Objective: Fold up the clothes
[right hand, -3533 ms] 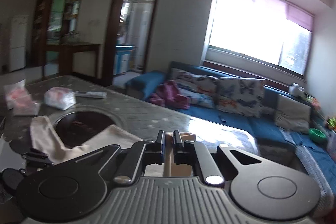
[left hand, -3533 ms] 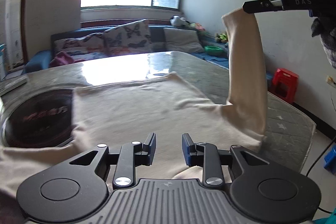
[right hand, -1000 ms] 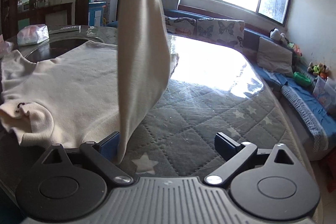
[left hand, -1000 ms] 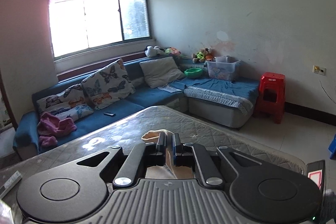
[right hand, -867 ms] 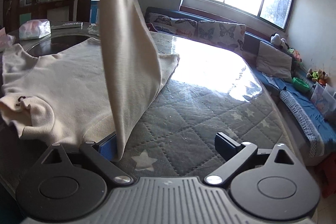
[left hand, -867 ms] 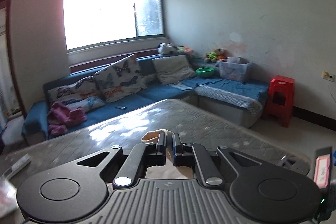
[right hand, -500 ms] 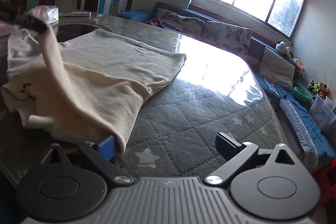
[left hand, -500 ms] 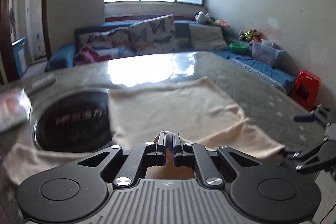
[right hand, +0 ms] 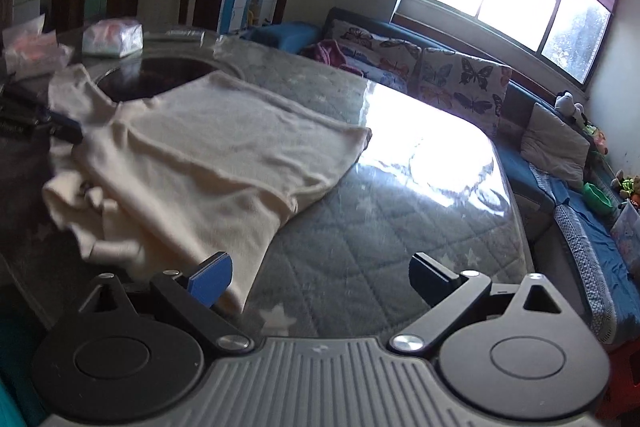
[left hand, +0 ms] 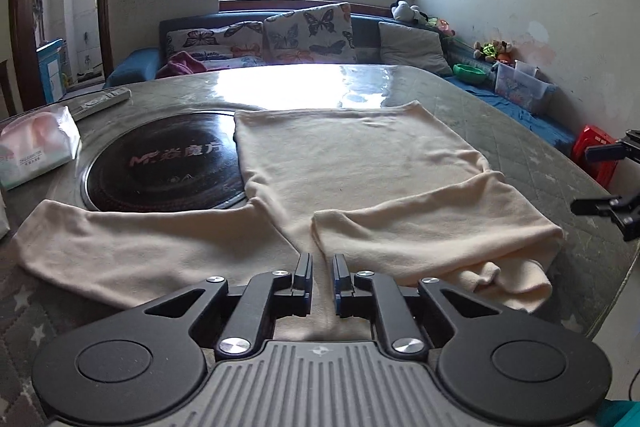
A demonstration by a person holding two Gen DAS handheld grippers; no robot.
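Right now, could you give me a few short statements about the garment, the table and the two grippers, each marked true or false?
1. The cream garment lies on the table. True.
2. One sleeve is folded across the body. True.
3. The other sleeve is folded in too. False: it lies stretched out sideways, past the dark round plate.
4. The right gripper clamps the cloth. False: its jaws stand wide apart and hold nothing.
5. The left gripper has cloth pinched between its jaws. False: they are opening, with a clear gap and nothing between them.
6. A tissue pack sits on the table. True.
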